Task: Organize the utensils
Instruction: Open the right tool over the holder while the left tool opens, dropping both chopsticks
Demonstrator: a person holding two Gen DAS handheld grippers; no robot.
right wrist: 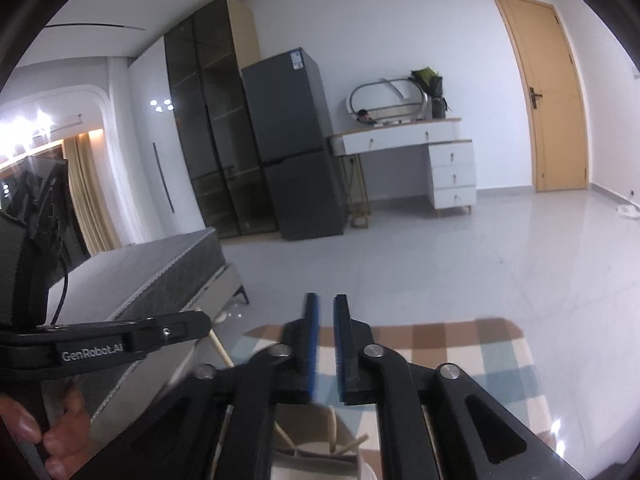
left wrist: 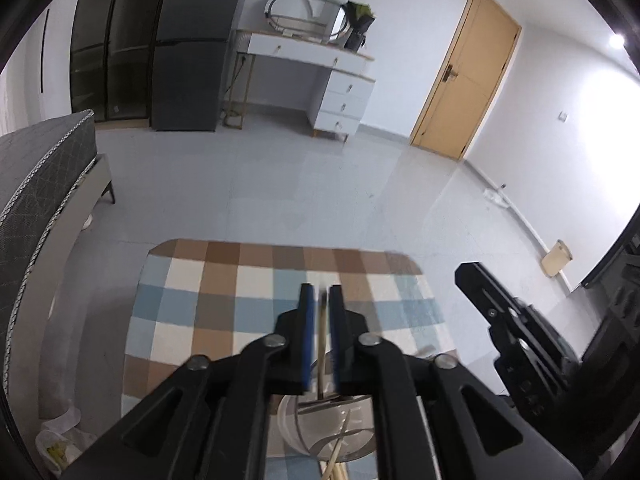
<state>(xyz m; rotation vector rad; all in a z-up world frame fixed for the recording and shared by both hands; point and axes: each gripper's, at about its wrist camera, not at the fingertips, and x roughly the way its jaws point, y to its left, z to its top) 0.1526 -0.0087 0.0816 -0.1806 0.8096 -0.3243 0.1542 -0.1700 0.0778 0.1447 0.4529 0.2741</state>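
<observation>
Black left tongs (left wrist: 322, 294) with blue pads fill the bottom of the left wrist view, and they are clenched on a thin pale wooden chopstick (left wrist: 321, 344) that stands between the pads. Its lower end goes down into a clear round plastic holder (left wrist: 304, 428) just below the tongs, where other light wooden sticks (left wrist: 340, 446) lean. Under the holder lies the checked tablecloth (left wrist: 192, 304) in brown, blue and cream squares, which covers the tabletop.

In the right wrist view, the black right tongs (right wrist: 323, 312) are released, with a narrow gap between the blue pads and nothing inside it. Below them the rim of the holder shows again with wooden sticks (right wrist: 334, 430) in it. At the left side the body of the other tool, marked with white letters, crosses the picture, and a person's hand (right wrist: 44, 436) grips it near the lower corner.

Farther back stand a dark grey mattress bed (right wrist: 160, 264), a tall dark refrigerator (right wrist: 292, 140), a glass-front cabinet (right wrist: 208, 120), a white dressing table (right wrist: 420, 140) with an oval mirror (right wrist: 386, 96), and a yellow wooden door (right wrist: 548, 92) on the pale tiled floor (right wrist: 460, 264).
</observation>
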